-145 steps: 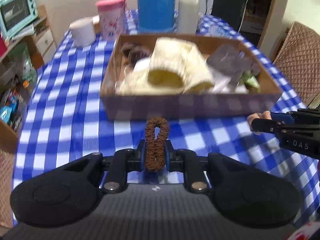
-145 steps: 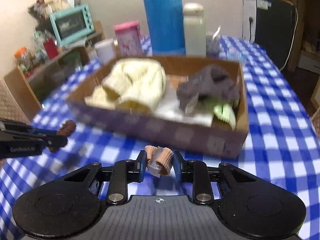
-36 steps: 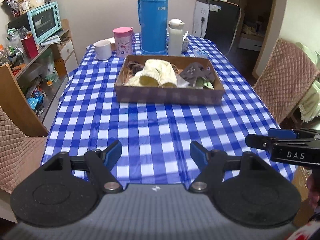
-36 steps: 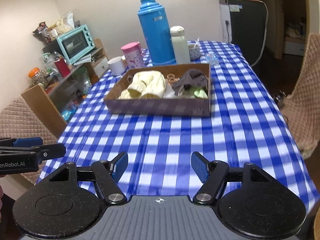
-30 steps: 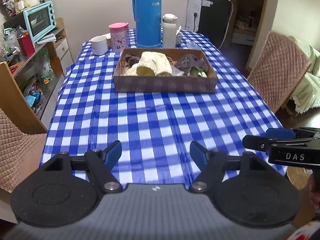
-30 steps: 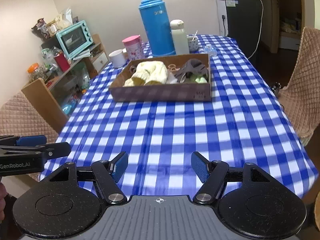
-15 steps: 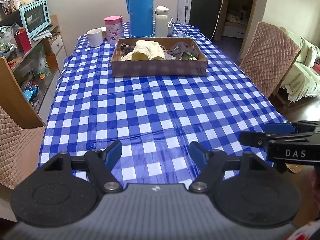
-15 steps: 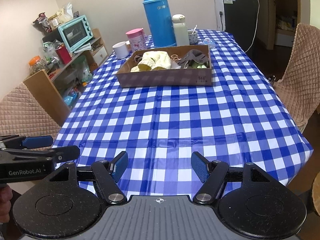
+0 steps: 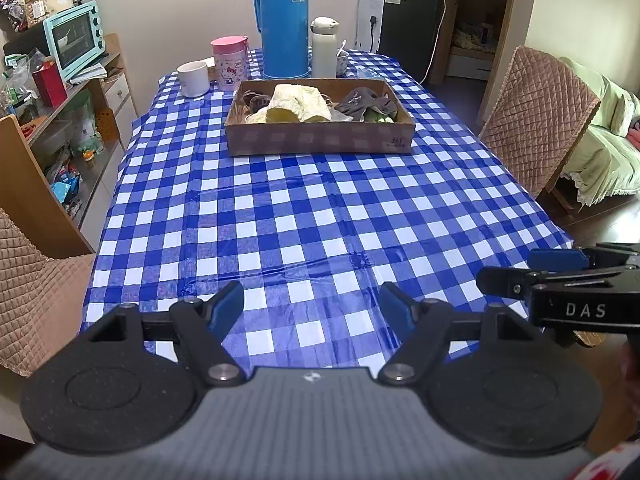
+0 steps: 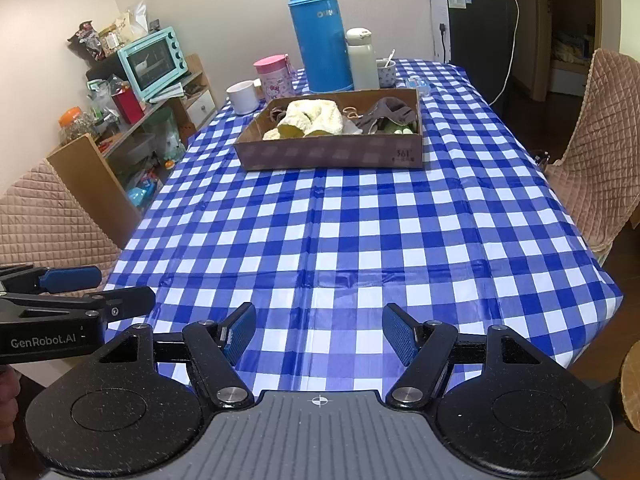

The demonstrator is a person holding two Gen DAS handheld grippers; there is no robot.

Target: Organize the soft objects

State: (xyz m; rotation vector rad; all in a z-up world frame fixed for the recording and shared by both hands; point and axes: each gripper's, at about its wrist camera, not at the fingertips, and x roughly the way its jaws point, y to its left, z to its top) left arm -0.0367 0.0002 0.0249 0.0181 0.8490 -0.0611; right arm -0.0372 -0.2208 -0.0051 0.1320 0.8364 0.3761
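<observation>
Both claws hang empty, jaws spread wide: left claw [image 9: 311, 306], right claw [image 10: 319, 334], low over the near edge of the blue-and-white checked table [image 10: 360, 232]. Soft things, a cream knitted piece [image 10: 316, 116] and grey cloth [image 10: 386, 114], sit in the shallow brown cardboard box [image 10: 332, 156] far across. Anything loose near the rim, hard to tell, could spill if nudged.

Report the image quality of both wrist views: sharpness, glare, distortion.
Left wrist view: sharp across the cardboard box and checked tablecloth, fisheye bending at the edges, soft sheen on the cloth's creases, and the camera's own mount at the bottom is blurred. Right wrist view: equally sharp, dark vignette in the corners, the blue thermos leans from lens distortion, no strong glare.
</observation>
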